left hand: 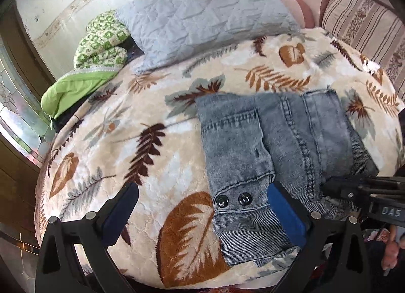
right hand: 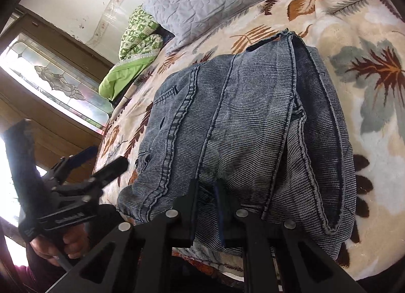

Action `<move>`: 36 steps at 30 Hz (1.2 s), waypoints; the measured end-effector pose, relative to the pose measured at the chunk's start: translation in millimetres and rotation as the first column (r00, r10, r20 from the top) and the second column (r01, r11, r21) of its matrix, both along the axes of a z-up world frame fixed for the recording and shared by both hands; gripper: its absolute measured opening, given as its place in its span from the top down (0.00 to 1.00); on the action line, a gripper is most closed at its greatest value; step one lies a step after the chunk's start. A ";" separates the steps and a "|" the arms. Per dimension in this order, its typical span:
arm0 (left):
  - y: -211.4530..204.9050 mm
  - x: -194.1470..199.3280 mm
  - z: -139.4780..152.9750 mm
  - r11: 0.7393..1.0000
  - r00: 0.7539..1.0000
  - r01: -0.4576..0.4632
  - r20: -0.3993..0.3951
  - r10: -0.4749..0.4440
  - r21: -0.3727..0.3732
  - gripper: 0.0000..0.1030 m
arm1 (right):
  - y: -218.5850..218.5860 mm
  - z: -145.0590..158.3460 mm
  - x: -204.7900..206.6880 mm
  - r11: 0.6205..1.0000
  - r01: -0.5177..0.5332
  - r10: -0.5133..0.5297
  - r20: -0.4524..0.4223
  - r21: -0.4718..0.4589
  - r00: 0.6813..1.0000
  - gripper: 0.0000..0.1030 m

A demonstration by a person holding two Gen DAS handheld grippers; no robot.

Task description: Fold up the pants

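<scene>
The left gripper (left hand: 200,214) is wide open, holding nothing, low over the near edge of the folded pants (left hand: 273,141). The right gripper (right hand: 206,214) is pinched tight on the pants' near edge. The pants lie on a leafy blanket (left hand: 126,146). A gray pillow (left hand: 202,14) sits at 12 o'clock, a window (right hand: 55,80) at 9 o'clock.

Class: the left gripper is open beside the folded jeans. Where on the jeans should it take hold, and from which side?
Probably the waistband corner by the two black buttons on the jeans: it lies flat at the near edge, between the open left gripper fingers, so come from the near side.
</scene>
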State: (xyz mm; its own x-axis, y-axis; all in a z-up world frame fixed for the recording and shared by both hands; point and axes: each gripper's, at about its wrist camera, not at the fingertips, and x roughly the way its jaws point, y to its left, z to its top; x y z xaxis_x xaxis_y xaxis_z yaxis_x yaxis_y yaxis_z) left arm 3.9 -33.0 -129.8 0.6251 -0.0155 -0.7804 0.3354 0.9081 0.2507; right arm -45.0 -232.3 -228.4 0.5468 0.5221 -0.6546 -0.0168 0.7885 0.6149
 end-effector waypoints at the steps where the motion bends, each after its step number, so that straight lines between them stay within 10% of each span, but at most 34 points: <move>1: 1.4 -1.7 6.5 1.000 1.000 -0.001 0.015 0.001 -0.008 0.02 | 0.0 0.5 0.5 1.000 -0.001 0.001 0.000 0.001 1.000 0.85; 18: 57.4 -7.1 73.2 0.989 0.974 -0.111 0.187 0.128 -0.094 0.02 | -9.1 48.0 -9.9 0.974 -0.009 0.025 0.071 -0.226 0.997 0.84; 36: 97.9 0.0 82.1 0.969 0.950 -0.211 0.208 0.234 -0.127 0.02 | -12.5 48.5 -5.1 0.971 0.023 -0.012 0.049 -0.236 0.999 0.84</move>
